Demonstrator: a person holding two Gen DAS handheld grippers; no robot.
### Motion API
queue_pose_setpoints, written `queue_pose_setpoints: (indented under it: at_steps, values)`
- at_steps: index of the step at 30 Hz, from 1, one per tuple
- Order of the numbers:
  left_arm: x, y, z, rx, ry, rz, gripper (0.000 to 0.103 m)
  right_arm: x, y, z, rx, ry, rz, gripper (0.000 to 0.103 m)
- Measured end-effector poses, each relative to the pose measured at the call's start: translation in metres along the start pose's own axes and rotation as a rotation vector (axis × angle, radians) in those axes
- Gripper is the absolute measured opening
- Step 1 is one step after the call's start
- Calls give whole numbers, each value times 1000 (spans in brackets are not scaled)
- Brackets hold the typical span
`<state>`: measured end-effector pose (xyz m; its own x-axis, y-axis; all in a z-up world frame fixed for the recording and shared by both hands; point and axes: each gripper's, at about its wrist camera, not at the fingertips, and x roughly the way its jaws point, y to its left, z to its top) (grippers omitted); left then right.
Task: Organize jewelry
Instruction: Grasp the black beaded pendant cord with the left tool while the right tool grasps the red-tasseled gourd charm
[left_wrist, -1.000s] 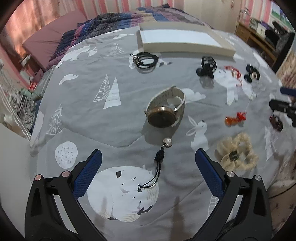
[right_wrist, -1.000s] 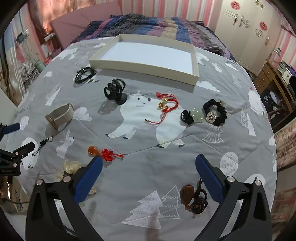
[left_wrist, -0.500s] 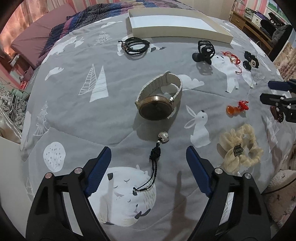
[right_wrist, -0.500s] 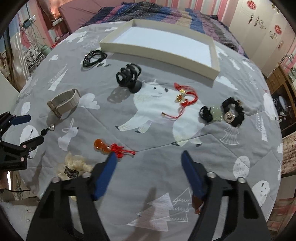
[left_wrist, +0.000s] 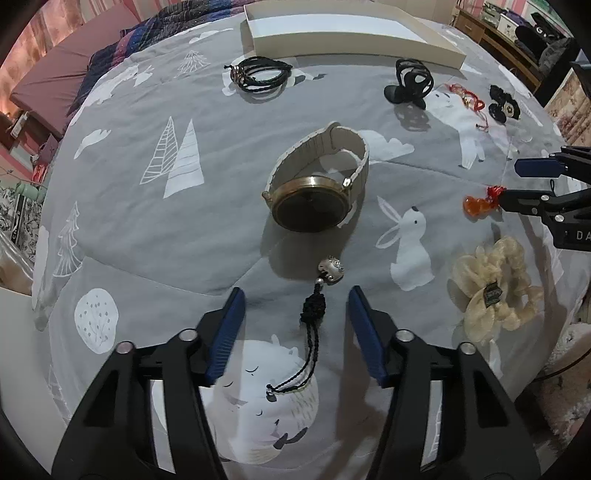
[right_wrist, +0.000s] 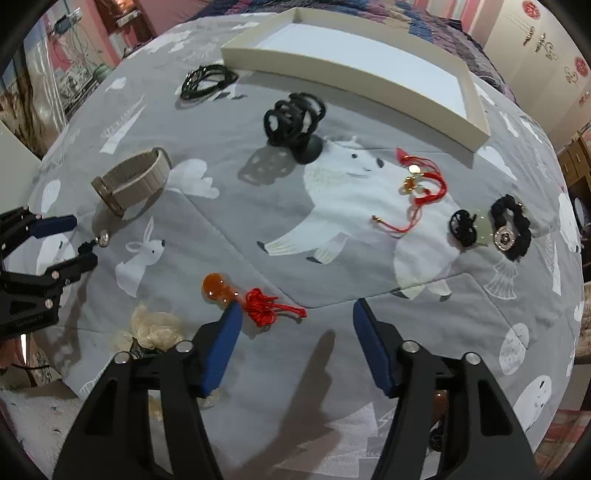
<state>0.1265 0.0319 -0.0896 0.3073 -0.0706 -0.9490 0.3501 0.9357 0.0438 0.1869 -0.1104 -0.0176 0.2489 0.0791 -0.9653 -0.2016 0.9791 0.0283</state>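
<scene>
My left gripper (left_wrist: 295, 295) is open, its blue pads either side of a black cord charm with a silver bead (left_wrist: 331, 272) on the grey bedspread. A beige-strap watch (left_wrist: 317, 192) lies just beyond it. My right gripper (right_wrist: 297, 308) is open, just above an orange gourd charm with a red knot (right_wrist: 255, 301); its left pad is beside the knot. The white tray (right_wrist: 354, 79) stands at the far side. The right gripper also shows in the left wrist view (left_wrist: 517, 181), and the left gripper in the right wrist view (right_wrist: 81, 240).
On the bedspread lie a black cord bracelet (right_wrist: 208, 79), a black hair claw (right_wrist: 293, 118), a red string bracelet (right_wrist: 421, 184), black scrunchies with a jade piece (right_wrist: 491, 229) and a cream scrunchie (left_wrist: 495, 291). A brown pendant lies under my right gripper.
Both grippers have moved forward and lower toward the bedspread and their jaws have narrowed. The left one now straddles the black cord charm; the right one has reached the orange gourd charm.
</scene>
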Motion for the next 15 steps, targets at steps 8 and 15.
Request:
queue_pose_setpoints:
  at_steps: [8,15]
  values:
    - [5,-6,5,39,16,13,43,10,3,4,-12,34,16,44]
    - [8,-15,14,49,27,-2,19,14,3,8,-3,40,50,39]
